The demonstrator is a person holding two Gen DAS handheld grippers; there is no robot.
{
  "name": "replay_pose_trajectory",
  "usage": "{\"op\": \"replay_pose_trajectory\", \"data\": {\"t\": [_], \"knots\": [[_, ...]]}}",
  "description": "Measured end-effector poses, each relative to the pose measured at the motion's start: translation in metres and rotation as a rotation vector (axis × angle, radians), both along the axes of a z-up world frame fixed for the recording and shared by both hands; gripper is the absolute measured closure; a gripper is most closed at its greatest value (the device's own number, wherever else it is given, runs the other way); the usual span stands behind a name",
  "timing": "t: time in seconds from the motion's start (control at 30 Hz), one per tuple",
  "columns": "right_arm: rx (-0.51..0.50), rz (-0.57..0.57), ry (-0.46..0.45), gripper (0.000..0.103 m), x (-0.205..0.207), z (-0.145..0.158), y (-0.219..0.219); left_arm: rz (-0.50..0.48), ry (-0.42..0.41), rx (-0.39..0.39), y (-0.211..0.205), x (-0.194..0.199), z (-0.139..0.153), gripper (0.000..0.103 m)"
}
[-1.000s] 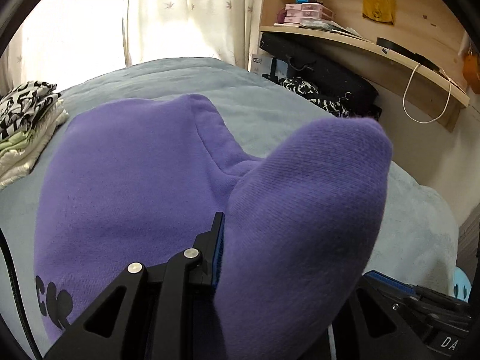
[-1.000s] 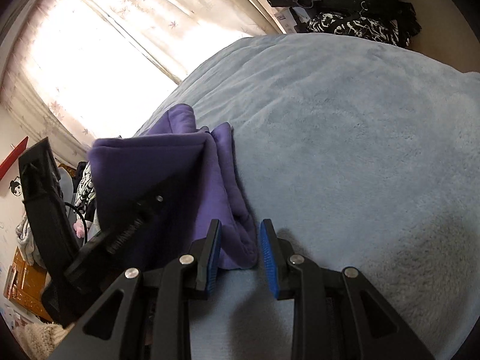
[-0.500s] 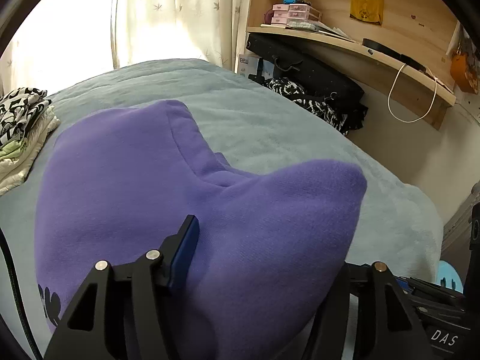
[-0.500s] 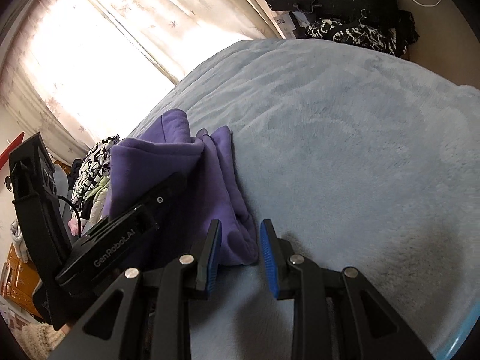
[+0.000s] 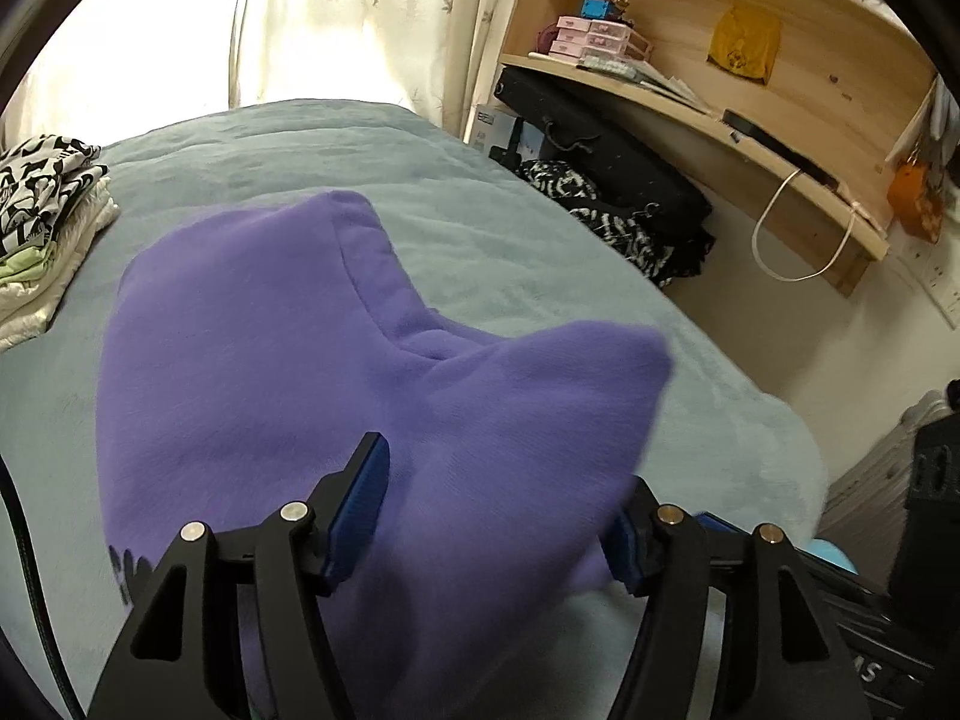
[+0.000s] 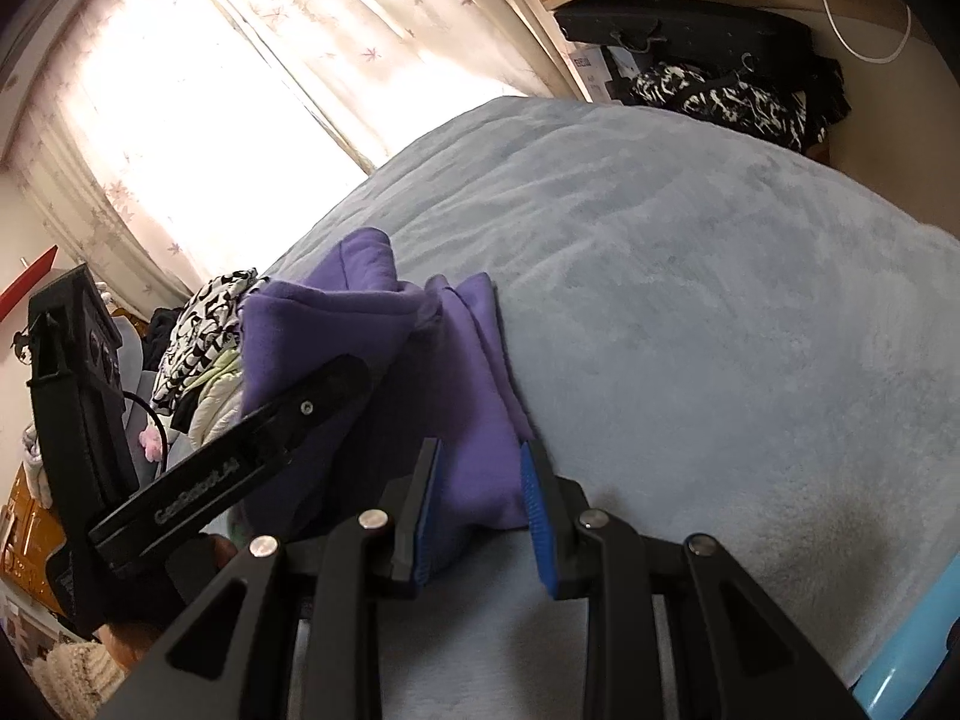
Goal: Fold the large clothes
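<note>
Purple sweatshirt [image 5: 252, 372] lies on the light blue bed cover [image 5: 480, 228], partly folded into a thick bundle. A doubled-over flap of it rises up between the fingers of the left gripper [image 5: 501, 516]. Left jaws stand wide — blue pads on either side of the flap, visibly apart from each other, so the cloth sits loose between them and is not pinched.

Right gripper [image 6: 480, 504] sits low at the near corner of the bundle, jaws narrowly parted. The corner of the sweatshirt [image 6: 468, 396] fills the gap between the pads; whether the pads actually press it cannot be told from this view, but a gap shows.

Key relation: in the right wrist view the bundle's long axis runs away from that gripper, toward the curtain [image 6: 198, 120], with its folded edge along the bare bed cover on the right. Garment lies straight ahead of both grippers — left one over its middle, right one at its near end. The left looks nearer the bulk, so smoothing or re-gripping the flap probably falls to it.

Stack of folded clothes [image 5: 42, 228] sits well apart at the left edge of the bed. Shelf [image 5: 690, 102] and black bag [image 5: 600, 150] lie beyond the bed.
</note>
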State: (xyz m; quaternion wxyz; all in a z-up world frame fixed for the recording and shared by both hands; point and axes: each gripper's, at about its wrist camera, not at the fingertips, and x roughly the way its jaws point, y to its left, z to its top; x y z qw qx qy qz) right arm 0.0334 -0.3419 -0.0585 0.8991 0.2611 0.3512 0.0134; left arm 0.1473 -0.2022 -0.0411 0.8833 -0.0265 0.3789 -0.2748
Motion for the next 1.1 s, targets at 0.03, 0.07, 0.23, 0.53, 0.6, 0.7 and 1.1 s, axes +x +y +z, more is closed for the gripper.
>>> {"op": "replay_pose_trajectory", "data": {"t": [0.03, 0.07, 0.23, 0.53, 0.6, 0.7, 1.1], "knots": [[-0.004, 0.004, -0.005, 0.076, 0.0, 0.004, 0.001, -0.005, 0.004, -0.009, 0.002, -0.002, 0.004, 0.039], [-0.008, 0.008, -0.01, 0.076, 0.001, 0.008, 0.003, -0.009, 0.006, -0.012, 0.004, -0.005, 0.009, 0.037], [-0.023, 0.039, -0.033, 0.067, 0.009, 0.035, 0.005, -0.023, -0.028, -0.046, 0.024, -0.022, 0.039, 0.028], [-0.009, 0.149, 0.001, 0.059, 0.062, 0.068, 0.007, 0.185, -0.047, -0.002, 0.097, 0.007, 0.055, 0.026], [0.0, 0.175, 0.035, 0.058, 0.081, 0.066, 0.008, 0.29, 0.003, 0.01, 0.12, 0.022, 0.044, 0.026], [0.002, 0.22, 0.095, 0.058, 0.116, 0.055, 0.01, 0.346, 0.1, -0.011, 0.152, 0.044, 0.017, 0.026], [0.216, 0.462, 0.236, 0.058, 0.247, -0.022, 0.015, 0.285, 0.303, -0.22, 0.207, 0.085, -0.053, 0.026]]}}
